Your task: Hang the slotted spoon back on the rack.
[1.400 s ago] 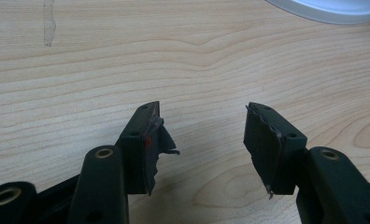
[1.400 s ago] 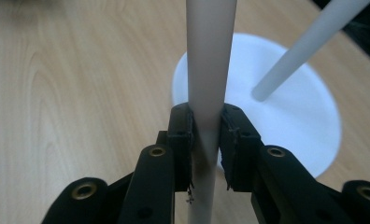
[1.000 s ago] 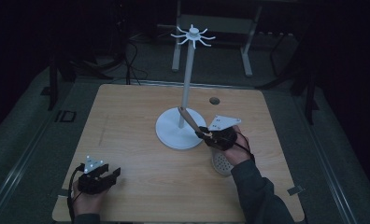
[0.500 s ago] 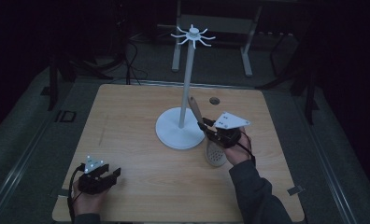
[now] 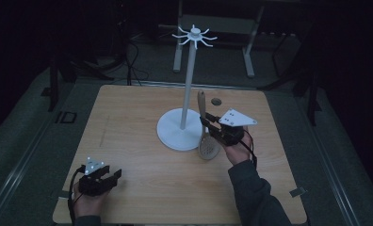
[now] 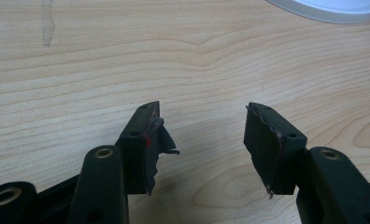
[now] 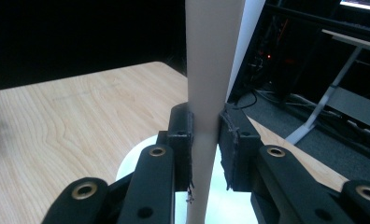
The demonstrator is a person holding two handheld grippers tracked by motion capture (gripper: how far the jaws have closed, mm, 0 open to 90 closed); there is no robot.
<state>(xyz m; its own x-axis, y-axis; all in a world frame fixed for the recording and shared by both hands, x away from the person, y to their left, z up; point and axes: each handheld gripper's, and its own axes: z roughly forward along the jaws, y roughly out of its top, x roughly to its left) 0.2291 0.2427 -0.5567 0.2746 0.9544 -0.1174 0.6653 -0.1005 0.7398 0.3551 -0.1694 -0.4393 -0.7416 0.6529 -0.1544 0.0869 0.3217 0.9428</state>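
Observation:
A wooden slotted spoon stands nearly upright, bowl down, just right of the white hook stand's pole. My right gripper is shut on its handle, with the person's hand behind it. In the right gripper view the pale handle runs up between the pads of my right gripper, and the stand's round base lies below. The stand's ring of hooks is high above the spoon. My left gripper rests at the table's front left, open, and my left gripper has bare wood between its jaws.
The wooden table carries the stand's base near its middle. A small dark round spot sits behind the spoon. Beyond the table's far edge, metal frame legs and cables lie on the dark floor.
The right gripper has swung the spoon from a slant to nearly upright and brought it closer to the stand's pole. The left gripper has kept still.

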